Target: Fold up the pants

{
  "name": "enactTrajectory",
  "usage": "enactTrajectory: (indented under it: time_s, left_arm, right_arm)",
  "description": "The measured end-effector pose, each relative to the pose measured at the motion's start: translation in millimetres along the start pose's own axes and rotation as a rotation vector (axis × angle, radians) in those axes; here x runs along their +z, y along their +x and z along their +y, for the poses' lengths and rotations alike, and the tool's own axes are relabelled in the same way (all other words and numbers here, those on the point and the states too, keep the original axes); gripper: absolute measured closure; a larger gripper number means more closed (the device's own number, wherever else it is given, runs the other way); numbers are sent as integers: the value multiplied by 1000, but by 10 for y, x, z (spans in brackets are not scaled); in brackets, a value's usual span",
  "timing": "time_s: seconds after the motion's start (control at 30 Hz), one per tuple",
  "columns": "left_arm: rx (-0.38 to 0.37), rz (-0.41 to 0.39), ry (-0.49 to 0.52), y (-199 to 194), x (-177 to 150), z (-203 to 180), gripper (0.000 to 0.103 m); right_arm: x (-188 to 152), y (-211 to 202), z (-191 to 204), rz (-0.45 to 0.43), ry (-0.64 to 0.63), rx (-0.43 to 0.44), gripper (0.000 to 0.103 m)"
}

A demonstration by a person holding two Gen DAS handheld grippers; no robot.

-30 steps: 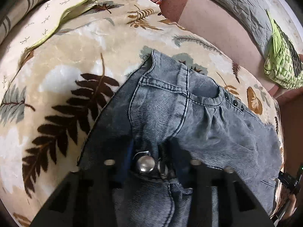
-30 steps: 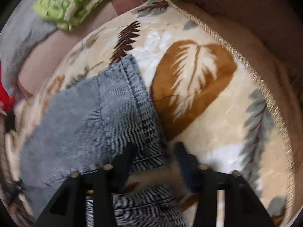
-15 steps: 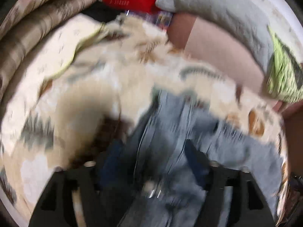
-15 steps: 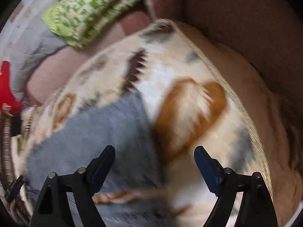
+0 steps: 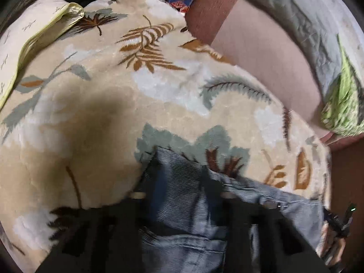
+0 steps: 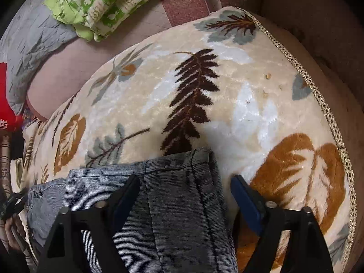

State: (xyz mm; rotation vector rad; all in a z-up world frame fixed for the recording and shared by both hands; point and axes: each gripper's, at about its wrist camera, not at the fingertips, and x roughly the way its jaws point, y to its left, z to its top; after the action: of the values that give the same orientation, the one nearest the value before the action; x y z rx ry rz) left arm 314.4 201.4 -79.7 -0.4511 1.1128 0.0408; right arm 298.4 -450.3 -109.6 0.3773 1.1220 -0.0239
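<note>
Presently one pair of pants (image 6: 173, 204) lies between the right hand-held gripper's (image 6: 186, 193) spread fingers; left unclear

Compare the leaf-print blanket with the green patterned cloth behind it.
The leaf-print blanket is cream plush with brown, rust and grey leaves; the green patterned cloth is lime and white with small motifs. The blanket lies spread out with the pants on it; the cloth lies bunched, carrying nothing. Both are printed textiles.

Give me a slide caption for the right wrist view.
Open right gripper poised over folded grey pants on a leaf-patterned blanket.
</note>
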Motion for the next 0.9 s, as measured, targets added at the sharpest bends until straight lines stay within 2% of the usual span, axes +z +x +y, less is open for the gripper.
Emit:
enactTrajectory:
  time_s: [0.03,0.07,0.17,0.2,0.27,0.37,0.4,0.43,0.47,0.5,0.53,0.57,0.7,0.77,0.9]
  left_arm:
    - [5,-1,-1,11,2,10,92]
    - [2,-5,-2,26,8,18,94]
    - [8,-3,-3,69,31,41,94]
    - [3,-3,-13,80,37,60,93]
    - [-29,5,-33,93,47,93,81]
    - [-28,1,-22,88,64,56,76]
    - [-7,-3,-4,99,68,20,77]
    - [20,-9,15,109,71,-19,94]
    - [56,-15,32,119,68,-45,101]
    - [52,-17,26,120,75,-40,101]
    - [49,-20,16,107,77,-27,101]
    - [41,-27,2,77,83,-10,101]
    - [-5,-112,-10,-275,113,-21,101]
    - [-42,-152,-9,-526,108,-43,101]
    - [-90,-203,13,-943,16,-91,101]
  right_arm:
    - [25,1,-8,3,0,-3,34]
    - [48,10,-6,8,-1,-4,38]
    - [93,41,1,23,-13,-28,38]
    - [107,43,5,27,-8,-28,35]
    - [132,29,-11,28,27,-1,31]
    - [154,20,-47,31,47,6,31]
    - [151,24,-49,33,47,7,30]
    - [152,72,0,44,15,-16,32]
    - [152,87,53,41,-20,-44,43]
    - [164,92,84,37,-36,-56,65]
    - [185,72,80,29,-30,-66,78]
    - [200,43,62,21,-21,-59,85]
    - [188,-135,123,-21,-38,-65,87]
    - [191,-385,165,-87,-26,-49,88]
    - [161,-796,306,-160,-45,-18,88]
